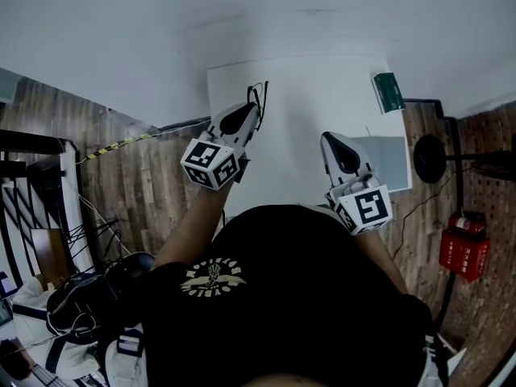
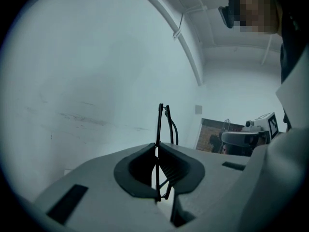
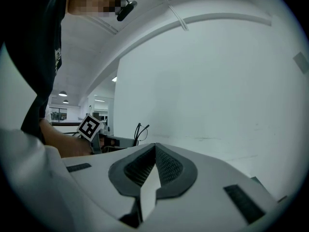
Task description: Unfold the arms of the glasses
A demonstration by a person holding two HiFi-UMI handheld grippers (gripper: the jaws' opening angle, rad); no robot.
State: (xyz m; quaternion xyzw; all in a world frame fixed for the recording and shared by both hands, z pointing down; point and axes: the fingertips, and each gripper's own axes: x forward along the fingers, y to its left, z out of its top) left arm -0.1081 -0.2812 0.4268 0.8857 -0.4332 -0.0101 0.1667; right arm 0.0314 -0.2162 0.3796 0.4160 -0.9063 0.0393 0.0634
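Left gripper (image 2: 157, 151) jaws pinch the glasses (image 2: 161, 124) by the frame, up off the table (image 1: 322, 95); right gripper (image 3: 155, 146) jaws are pressed together, empty, alongside; arms look folded, so next the right likely must open and swing one arm out.

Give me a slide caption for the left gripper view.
Left gripper shut on thin black-framed glasses, holding them upright and edge-on before a plain white wall.

A white bench (image 1: 314, 95) is seen from above; a green object (image 1: 389, 92), possibly a small box, is laid at its far right corner.
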